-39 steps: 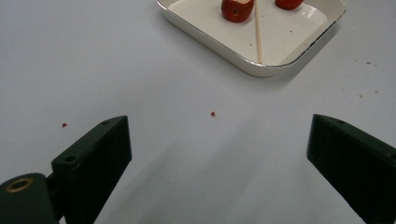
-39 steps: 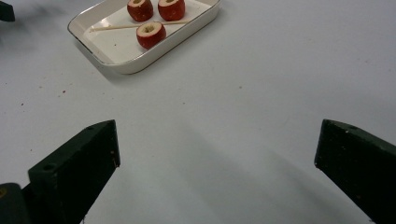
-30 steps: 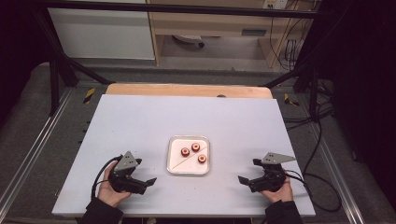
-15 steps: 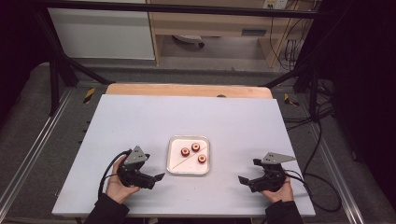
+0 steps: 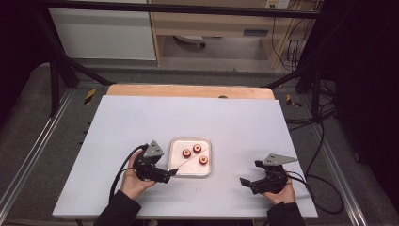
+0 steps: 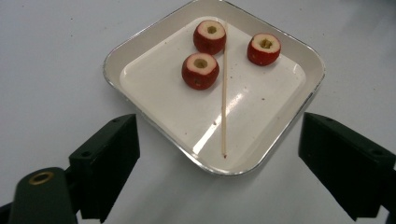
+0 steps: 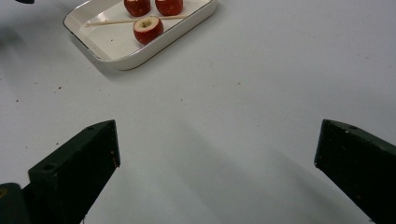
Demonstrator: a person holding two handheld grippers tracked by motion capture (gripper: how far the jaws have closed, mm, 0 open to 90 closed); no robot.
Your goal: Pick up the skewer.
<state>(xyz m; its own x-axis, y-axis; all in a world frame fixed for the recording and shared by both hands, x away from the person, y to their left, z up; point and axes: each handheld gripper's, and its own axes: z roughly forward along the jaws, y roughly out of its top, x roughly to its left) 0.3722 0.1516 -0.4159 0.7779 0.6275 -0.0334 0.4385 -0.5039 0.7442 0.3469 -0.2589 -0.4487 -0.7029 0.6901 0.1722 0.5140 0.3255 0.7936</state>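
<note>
Left hand-held gripper (image 5: 170, 173): jaws spread wide, holding nothing. In the high view it sits just beside the near left corner of the tray (image 5: 175, 168), jaw tips close to the rim; whether they touch it cannot be told from that view. In the left gripper view the two black jaws stand well apart to either side of the tray's near corner, and pale desk shows between each jaw and the rim.

Right hand-held gripper (image 5: 248, 181): jaws likewise spread wide, empty. It rests low over the desk (image 5: 244, 122) near the front right, well apart from the tray, jaws pointing left toward it. The right gripper view shows bare desk surface between the jaws.

Tray: white, square, rounded corners, lying flat at the middle front of the desk. It holds three red cored fruit pieces (image 6: 200, 69), cut faces up, each with a hole in the middle. A thin wooden skewer (image 6: 223, 93) lies flat in the tray, running between the pieces, two on one side and one on the other.
</note>
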